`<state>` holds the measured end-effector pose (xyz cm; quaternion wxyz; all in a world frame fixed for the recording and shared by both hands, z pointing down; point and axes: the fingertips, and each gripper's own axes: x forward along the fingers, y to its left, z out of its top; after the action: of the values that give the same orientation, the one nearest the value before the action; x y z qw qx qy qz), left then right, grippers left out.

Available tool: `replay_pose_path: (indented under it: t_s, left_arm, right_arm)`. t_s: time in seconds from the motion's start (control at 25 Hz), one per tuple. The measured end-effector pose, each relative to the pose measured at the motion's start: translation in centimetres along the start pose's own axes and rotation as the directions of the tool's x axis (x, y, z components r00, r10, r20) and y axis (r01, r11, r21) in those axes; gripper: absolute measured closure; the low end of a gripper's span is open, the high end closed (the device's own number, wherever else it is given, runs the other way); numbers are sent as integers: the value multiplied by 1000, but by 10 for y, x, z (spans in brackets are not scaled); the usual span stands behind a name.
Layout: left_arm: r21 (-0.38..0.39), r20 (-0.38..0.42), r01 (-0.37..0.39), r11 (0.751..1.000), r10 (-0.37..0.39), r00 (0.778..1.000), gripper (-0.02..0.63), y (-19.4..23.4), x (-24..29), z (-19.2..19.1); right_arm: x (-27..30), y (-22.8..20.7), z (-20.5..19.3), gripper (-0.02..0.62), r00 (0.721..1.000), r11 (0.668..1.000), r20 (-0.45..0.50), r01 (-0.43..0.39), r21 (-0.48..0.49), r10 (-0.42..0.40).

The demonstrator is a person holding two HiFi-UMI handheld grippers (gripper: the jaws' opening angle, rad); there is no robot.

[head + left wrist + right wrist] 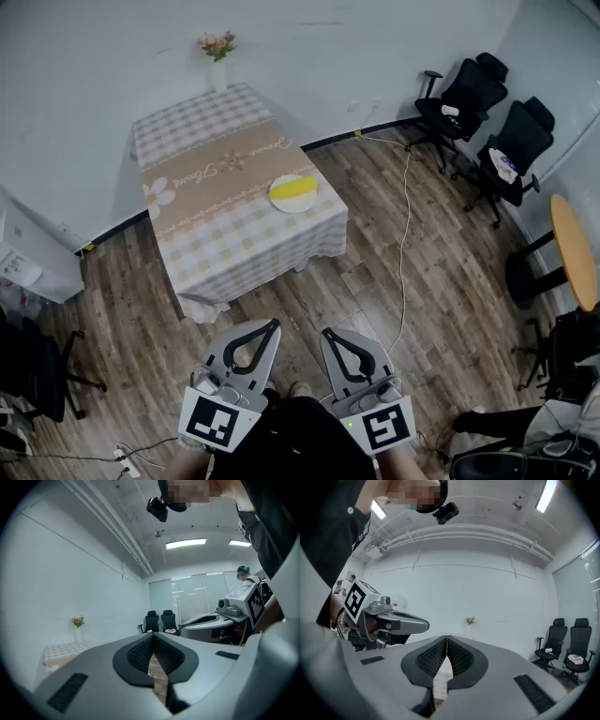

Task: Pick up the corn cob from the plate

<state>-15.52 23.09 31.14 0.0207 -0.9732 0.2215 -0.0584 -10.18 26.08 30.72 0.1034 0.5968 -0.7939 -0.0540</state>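
Note:
A yellow corn cob (294, 187) lies on a white plate (297, 208) near the right edge of a table (216, 234) covered with a checked cloth. Both grippers are low in the head view, close to the person's body and well short of the table. My left gripper (272, 325) is shut with nothing between its pads (140, 651). My right gripper (328, 334) is shut and empty too, its pads (457, 653) meeting at the tips. Each gripper view shows the other gripper alongside. The plate does not show in either gripper view.
A vase of flowers (217, 56) stands at the table's far end. Two black office chairs (464, 98) sit at the back right, and a round wooden table (574, 248) at the right edge. A white cable (405, 234) runs across the wooden floor.

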Motion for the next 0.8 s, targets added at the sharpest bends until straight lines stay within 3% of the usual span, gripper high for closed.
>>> replay_pose_path:
  t_s: [0.28,0.8]
  left_arm:
    - [5,4,-3,1000,3,1000,597,-1,0,2]
    - [-6,-7,-15,1000,15,1000,597,-11,4,-2]
  right_arm:
    - [-8,-5,-10,554,999,1000,-45,21,14,-20]
    - [-20,-18,-12,552,999,998,-19,36,46,-35]
